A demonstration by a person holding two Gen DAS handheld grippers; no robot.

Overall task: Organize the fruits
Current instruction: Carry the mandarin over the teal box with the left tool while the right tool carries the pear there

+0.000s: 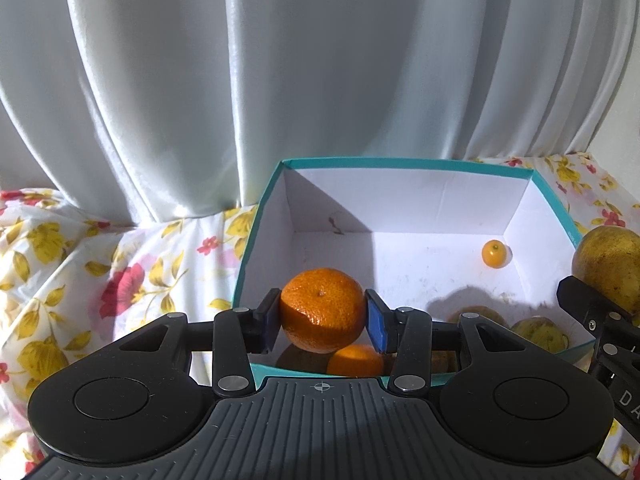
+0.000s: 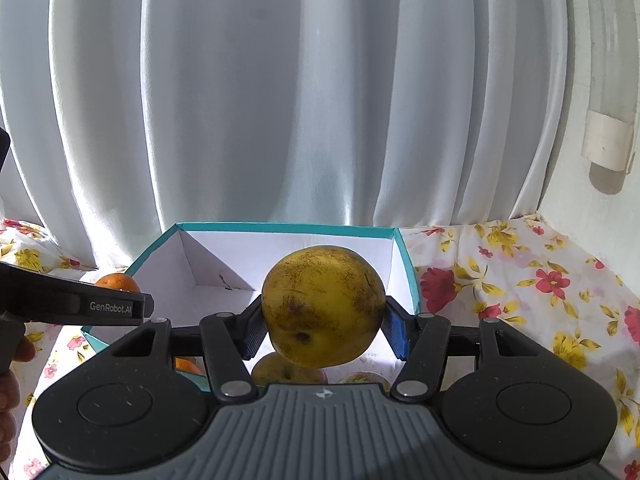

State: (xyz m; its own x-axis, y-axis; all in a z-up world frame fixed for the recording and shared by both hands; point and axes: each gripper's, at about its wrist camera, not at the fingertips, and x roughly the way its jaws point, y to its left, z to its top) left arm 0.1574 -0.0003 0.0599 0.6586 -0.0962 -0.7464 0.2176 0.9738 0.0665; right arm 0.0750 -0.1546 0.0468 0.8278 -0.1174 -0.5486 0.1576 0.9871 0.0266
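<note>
My left gripper [image 1: 323,322] is shut on an orange mandarin [image 1: 323,308], held over the near left part of a teal box [image 1: 260,216] with a white inside. Below it in the box lies another orange [image 1: 356,360]. A tiny orange fruit [image 1: 495,254] rests near the box's far right corner. My right gripper [image 2: 324,326] is shut on a large yellow speckled fruit [image 2: 323,304] above the same box [image 2: 408,264]. More yellow fruits [image 2: 280,372] lie beneath it. The held yellow fruit [image 1: 608,268] also shows at the right of the left wrist view.
The box stands on a white cloth with red and yellow flowers [image 1: 120,280]. A pale curtain [image 1: 320,60] hangs close behind the box. The left gripper's body [image 2: 80,304] crosses the left of the right wrist view, with a hand [image 2: 12,360] behind it.
</note>
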